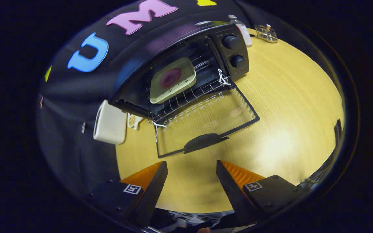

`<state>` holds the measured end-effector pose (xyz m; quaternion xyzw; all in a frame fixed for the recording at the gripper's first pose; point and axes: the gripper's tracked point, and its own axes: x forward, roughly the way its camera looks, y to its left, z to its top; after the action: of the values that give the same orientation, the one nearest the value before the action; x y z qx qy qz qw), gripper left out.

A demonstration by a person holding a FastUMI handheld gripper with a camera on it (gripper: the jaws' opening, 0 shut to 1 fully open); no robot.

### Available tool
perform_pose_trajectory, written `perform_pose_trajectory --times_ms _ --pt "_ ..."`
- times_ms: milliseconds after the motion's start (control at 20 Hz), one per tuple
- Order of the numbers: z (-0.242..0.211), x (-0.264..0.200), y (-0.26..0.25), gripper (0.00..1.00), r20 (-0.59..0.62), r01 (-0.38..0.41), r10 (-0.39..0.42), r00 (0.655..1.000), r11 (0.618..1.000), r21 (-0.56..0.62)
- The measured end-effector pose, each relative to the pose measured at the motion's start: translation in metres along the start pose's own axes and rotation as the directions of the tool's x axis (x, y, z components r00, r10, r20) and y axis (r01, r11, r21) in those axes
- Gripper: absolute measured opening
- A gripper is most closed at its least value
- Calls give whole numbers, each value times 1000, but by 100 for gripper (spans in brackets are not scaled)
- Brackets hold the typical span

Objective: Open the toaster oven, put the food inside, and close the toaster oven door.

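Note:
A black toaster oven (186, 61) stands on the wooden table (287, 97) with its glass door (206, 123) folded down flat toward me. A pale green plate (173, 80) with a round reddish piece of food (170, 78) rests on the wire rack (193, 92) inside the oven. The door's dark handle (204, 141) lies just ahead of my fingers. My gripper (191, 166) hovers above the table in front of the door, open, with nothing between its fingers.
Two black knobs (235, 51) sit on the oven's right panel. A cream-coloured box-like object (110, 124) stands left of the oven. A clear bottle (243, 29) and a small metal rack (265, 33) are behind the oven to the right.

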<state>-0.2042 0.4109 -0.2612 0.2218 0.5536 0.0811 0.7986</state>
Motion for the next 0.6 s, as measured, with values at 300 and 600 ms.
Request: perform_pose_trajectory --times_ms 300,600 --pt "-11 34 -31 99 68 140 -126 990 945 -294" --pt "-14 60 -37 99 77 174 -157 985 921 -349"
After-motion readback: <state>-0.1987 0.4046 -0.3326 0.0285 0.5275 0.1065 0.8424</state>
